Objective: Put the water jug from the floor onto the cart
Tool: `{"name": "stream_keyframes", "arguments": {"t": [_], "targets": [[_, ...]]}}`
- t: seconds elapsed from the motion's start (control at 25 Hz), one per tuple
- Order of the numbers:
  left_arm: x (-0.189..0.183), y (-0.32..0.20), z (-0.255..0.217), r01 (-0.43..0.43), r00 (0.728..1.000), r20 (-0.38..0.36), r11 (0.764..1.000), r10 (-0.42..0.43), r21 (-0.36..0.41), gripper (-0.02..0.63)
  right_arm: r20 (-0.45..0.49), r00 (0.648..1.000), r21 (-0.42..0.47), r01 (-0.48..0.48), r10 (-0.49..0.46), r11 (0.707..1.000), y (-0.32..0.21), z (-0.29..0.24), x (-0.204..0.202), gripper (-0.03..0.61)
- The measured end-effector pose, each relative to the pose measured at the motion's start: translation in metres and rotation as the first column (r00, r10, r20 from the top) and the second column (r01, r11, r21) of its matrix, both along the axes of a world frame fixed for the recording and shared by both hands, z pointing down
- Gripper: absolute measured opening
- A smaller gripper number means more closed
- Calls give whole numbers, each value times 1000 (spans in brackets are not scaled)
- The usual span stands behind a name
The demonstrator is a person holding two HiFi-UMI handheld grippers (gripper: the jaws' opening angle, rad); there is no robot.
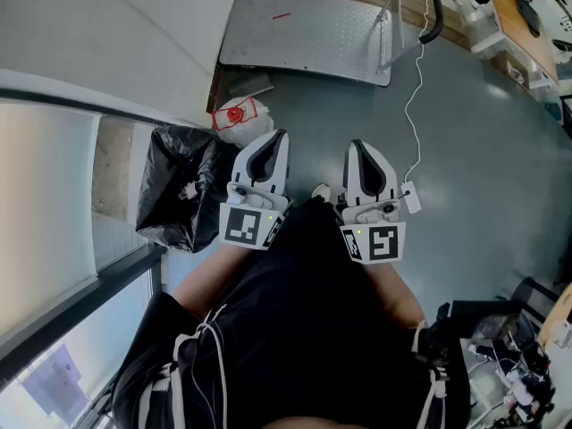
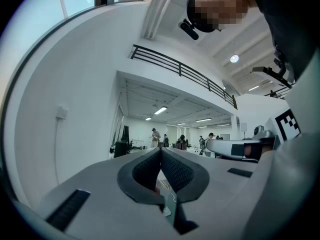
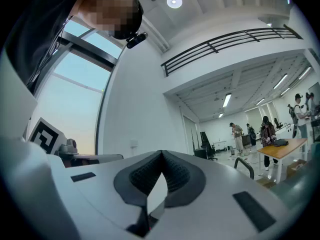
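Grey floor (image 1: pixel 483 150) is seen from above, with a flat metal cart (image 1: pixel 304 34) standing at the far edge. The water jug (image 1: pixel 237 117), clear with a red cap, is seen on the floor between the cart and a black bin bag (image 1: pixel 174 186), just beside the bag. The left gripper (image 1: pixel 279 135) and right gripper (image 1: pixel 357 144) are held level, side by side, near the jug but apart from it. Both pairs of jaws are closed tip to tip, with nothing gripped.
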State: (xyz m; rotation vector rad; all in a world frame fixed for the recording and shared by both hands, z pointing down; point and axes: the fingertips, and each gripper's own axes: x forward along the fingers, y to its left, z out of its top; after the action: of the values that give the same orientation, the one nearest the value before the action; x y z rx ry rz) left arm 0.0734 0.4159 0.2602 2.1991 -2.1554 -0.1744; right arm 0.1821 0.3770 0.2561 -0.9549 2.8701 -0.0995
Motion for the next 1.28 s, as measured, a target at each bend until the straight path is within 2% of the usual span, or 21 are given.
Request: {"name": "stream_keyframes", "arguments": {"t": [0.16,0.44,0.56,0.8,1.12,1.28], "targets": [[7,3,5,12,1000,-3,1000,-12,-9,17,14,1000,-24,-4,5,1000,2,3,7,12],[11,16,6,9,1000,-16,1000,-8,28,17,50,999,-47,-17,19,999,7,10,22,14],[6,13,4,46,999,3,998,-47,33,17,41,999,-49,-25,27,998,1,10,36,14],[-14,5,11,125,992,33,992,-125,-7,18,44,998,-53,-30,33,998,-11,15,64,14],[-10,-5,33,179,983,49,982,-177,-50,18,57,998,-52,-6,9,999,-28,25,93,14],[6,-17,46,158,987,31,983,-156,-93,18,43,999,-78,-4,7,997,-43,31,101,14]]}}
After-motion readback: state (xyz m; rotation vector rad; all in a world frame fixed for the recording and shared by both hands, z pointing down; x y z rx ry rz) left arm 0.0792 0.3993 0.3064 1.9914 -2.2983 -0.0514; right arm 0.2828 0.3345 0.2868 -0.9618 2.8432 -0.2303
